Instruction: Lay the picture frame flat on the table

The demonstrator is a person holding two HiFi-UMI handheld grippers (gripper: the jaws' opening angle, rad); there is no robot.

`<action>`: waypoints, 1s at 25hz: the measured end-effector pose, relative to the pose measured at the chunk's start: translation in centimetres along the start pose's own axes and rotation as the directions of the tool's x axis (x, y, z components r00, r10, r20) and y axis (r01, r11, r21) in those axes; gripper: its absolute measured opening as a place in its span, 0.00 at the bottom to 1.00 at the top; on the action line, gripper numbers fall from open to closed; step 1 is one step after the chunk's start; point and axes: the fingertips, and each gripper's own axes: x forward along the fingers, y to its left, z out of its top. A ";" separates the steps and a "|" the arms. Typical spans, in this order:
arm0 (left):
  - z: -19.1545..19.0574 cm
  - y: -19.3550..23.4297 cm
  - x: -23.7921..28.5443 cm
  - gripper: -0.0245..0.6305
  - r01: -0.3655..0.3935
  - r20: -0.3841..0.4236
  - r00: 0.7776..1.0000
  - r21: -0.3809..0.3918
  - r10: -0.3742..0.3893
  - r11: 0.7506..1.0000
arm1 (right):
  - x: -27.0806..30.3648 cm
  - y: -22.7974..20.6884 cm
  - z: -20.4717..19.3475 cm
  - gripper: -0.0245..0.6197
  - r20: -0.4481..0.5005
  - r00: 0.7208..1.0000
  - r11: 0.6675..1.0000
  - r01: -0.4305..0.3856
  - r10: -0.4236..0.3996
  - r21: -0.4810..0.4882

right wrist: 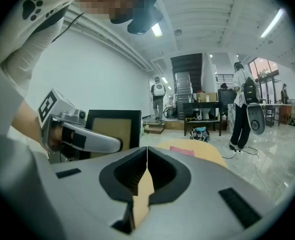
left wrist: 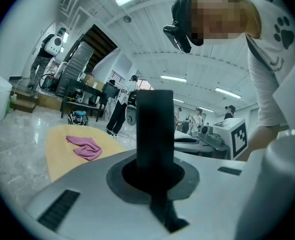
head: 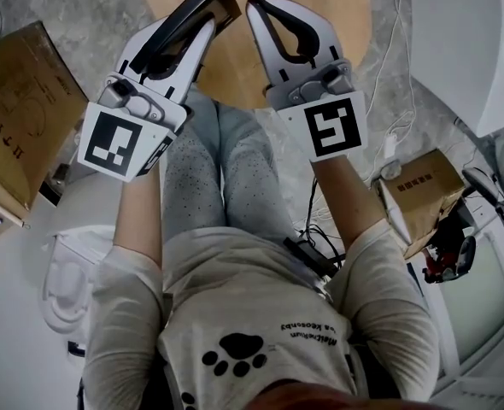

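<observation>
tan table (head: 354,24), picture frame (head: 192,14) clamped in left gripper (head: 208,26), cardboard box (head: 17,114) nearby

Not much here can be read. The white shirt (head: 243,331) has a black paw print, and beside it a short line of small letters, upside down from here and too small to make out. The left marker cube (head: 115,143) and the right marker cube (head: 333,126) each show a black-and-white square code, no letters. The big cardboard box (head: 13,101) has dark printing on its side, and the small carton (head: 423,186) a printed label, neither legible.
</observation>
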 end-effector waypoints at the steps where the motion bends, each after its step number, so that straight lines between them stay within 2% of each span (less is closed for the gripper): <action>1: -0.3 0.1 0.0 0.07 0.003 -0.003 1.000 -0.002 -0.003 1.000 | 0.1 0.1 -0.3 0.06 -0.002 1.000 1.000 -0.005 0.005 -0.001; 8: -2.0 0.5 0.3 0.07 0.011 -0.026 1.000 -0.034 -0.012 0.999 | 0.4 1.0 -1.8 0.06 -0.015 0.997 0.997 -0.072 0.073 0.023; 12: -3.1 0.7 0.4 0.07 0.012 -0.041 0.999 -0.038 -0.013 0.999 | 0.3 1.5 -3.1 0.17 -0.044 0.994 0.994 -0.104 0.105 0.021; 15: -3.9 0.7 0.5 0.07 0.015 -0.054 0.998 -0.040 -0.017 0.999 | 0.4 1.9 -4.4 0.19 -0.075 0.990 0.993 -0.115 0.117 0.023; 25: -5.4 -0.2 1.1 0.07 0.082 -0.093 0.992 -0.017 -0.083 0.996 | 0.6 2.4 -6.5 0.20 -0.110 0.980 0.986 -0.160 0.164 0.049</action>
